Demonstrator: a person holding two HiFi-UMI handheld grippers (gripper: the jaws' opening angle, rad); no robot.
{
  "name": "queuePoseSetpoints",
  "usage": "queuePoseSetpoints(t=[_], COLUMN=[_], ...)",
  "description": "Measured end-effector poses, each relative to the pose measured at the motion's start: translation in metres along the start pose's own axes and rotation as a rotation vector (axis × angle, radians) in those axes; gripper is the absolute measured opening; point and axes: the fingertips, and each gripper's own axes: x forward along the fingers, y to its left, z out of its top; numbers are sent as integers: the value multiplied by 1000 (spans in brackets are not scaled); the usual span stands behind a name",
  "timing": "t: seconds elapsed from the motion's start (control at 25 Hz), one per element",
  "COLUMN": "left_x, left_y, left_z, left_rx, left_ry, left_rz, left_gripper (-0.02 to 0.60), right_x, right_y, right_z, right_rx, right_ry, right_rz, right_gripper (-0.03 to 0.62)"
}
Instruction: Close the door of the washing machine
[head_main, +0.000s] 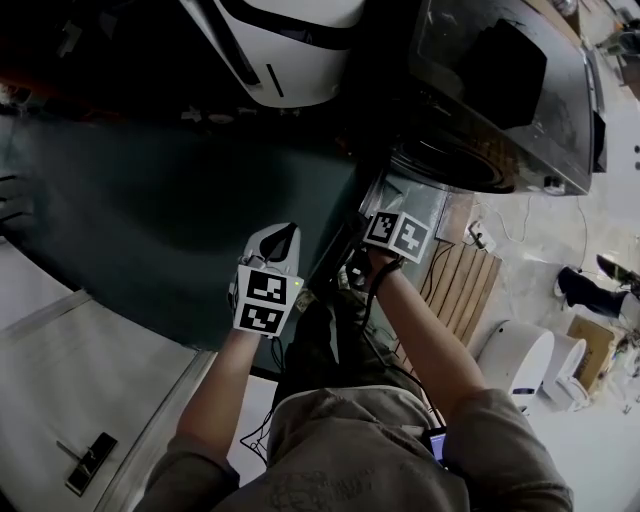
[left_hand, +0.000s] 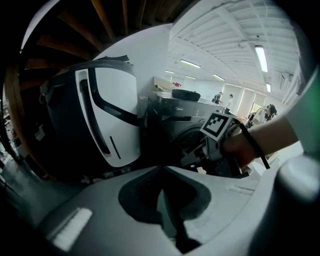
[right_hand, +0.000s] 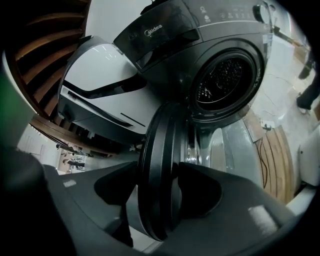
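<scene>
Fingers (right_hand: 205, 192) of the right gripper (right_hand: 170, 175) pinch the rim of the open door (right_hand: 159, 135), which stands edge-on before the washing machine (right_hand: 225, 45). The left gripper (left_hand: 161, 175) is pressed together, empty. The door looks rigid, heavy and smooth, so a hold on its outer edge, away from the hinge, should suit best.

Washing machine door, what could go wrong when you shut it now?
The right gripper pinches the door only by its rim, so it might slip off mid-swing. The door stands wide open from the drum opening, so a hard push could slam it.
</scene>
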Motion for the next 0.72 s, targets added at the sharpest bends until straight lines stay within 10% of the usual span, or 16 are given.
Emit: queuePoseSetpoints(t=[0.72], left_x=[41], left_y=[-81], left_z=[22], left_rx=[96], left_ry=[40], left_rz=[-129], left_gripper=[0], right_x=[-55], right_y=[-89], right_z=[29], right_rx=[-175], right_ry=[-75], right_rz=[-76], right_gripper=[268])
